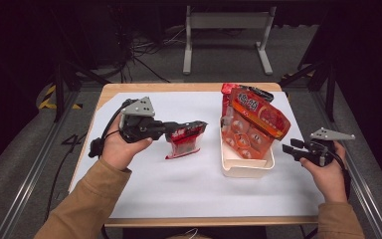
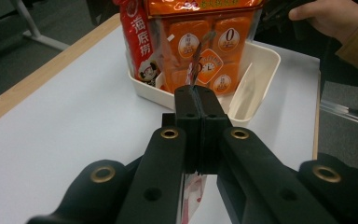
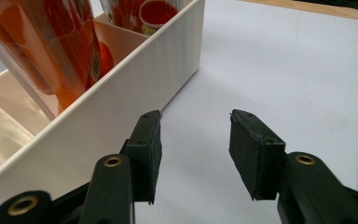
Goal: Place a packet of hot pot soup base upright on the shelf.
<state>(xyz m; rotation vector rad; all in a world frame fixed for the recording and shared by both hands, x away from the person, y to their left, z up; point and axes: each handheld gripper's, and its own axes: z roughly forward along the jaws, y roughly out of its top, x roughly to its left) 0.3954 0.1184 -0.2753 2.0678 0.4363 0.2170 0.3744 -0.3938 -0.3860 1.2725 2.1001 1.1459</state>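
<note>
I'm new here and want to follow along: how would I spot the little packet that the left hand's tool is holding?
Start at the white mat on the table, then find the cream bin stuffed with big orange snack bags. Left of the bin, the left gripper has its jaws shut on a small red packet. It is the one pack hanging outside the bin, much smaller than the bags.

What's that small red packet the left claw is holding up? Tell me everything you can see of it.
The small red packet is a flat, glossy pouch, seemingly plastic film, red with a clear lower part and white print too small to read. The left claw is shut on its top edge, so it hangs upright above the white table cover, left of the white bin and apart from it. In the left claw view only a thin sliver of its edge pokes out between the closed jaws. Whether its bottom touches the table is unclear.
</note>
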